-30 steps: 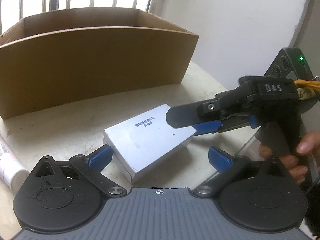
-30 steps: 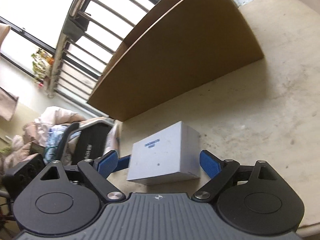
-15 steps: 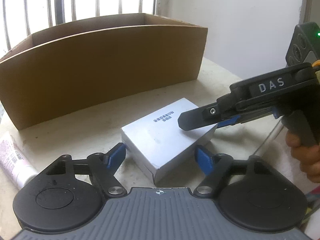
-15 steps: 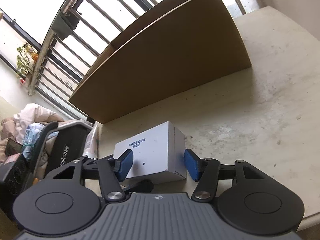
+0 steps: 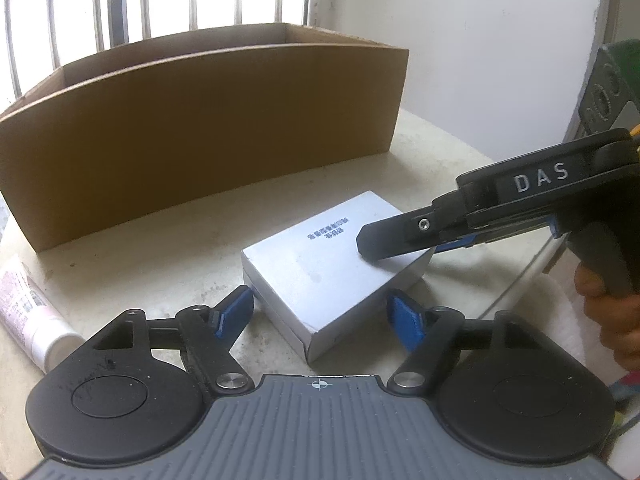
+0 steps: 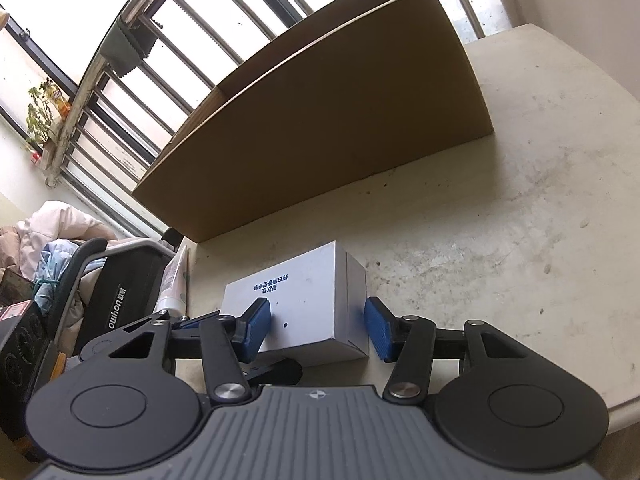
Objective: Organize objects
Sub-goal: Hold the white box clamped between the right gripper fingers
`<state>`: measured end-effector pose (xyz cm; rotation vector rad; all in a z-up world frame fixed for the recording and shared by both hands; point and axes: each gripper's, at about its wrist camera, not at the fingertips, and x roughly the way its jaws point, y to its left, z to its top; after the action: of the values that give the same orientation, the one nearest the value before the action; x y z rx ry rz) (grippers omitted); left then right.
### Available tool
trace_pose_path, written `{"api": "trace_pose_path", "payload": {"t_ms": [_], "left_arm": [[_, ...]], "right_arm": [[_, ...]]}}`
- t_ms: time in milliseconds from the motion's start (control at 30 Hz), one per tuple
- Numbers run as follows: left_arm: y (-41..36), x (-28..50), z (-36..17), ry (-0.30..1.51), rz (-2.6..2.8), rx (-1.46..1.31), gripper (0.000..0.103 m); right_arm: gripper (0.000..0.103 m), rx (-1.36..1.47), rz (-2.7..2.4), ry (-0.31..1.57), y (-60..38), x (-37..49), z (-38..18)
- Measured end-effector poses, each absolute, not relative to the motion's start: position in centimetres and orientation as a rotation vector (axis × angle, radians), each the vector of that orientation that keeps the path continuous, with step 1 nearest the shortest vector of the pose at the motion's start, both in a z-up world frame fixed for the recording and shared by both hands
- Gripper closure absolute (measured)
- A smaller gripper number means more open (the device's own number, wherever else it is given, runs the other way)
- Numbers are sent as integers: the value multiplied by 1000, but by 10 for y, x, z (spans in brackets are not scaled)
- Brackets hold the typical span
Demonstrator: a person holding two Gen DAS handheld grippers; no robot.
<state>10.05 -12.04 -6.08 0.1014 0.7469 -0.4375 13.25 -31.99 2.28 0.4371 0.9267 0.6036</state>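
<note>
A flat white box (image 5: pixel 326 268) with blue print lies on the pale round table (image 5: pixel 160 240), in front of a long open cardboard box (image 5: pixel 200 120). My left gripper (image 5: pixel 322 314) is open, its blue pads on either side of the white box's near corner. My right gripper (image 6: pixel 316 330) is open around the white box (image 6: pixel 304 300), one pad over its top face and one beside its right end. It also shows in the left wrist view (image 5: pixel 400 240), reaching in from the right over the box. The cardboard box (image 6: pixel 320 120) stands behind.
A white tube (image 5: pixel 28 316) lies at the table's left edge, and shows in the right wrist view (image 6: pixel 174 280). A wall (image 5: pixel 480 40) and barred window stand behind the table. A black case (image 6: pixel 116 300) and piled clothes lie beyond the left edge.
My left gripper has pulled back and turned right, so the white box sits more central. My right gripper has slid further over the box. Both stay open.
</note>
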Motion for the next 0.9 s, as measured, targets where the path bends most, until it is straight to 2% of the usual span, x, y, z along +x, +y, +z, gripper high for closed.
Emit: {"api": "trace_pose_path", "payload": {"t_ms": [267,900], "left_arm": [[-125,103,-64,745,-434,107,23],[-125,101,-65,735,-426,102,24]], "right_arm": [[47,444,606,914,-321,132,21],[42,419,593,892,-317,127,23]]}}
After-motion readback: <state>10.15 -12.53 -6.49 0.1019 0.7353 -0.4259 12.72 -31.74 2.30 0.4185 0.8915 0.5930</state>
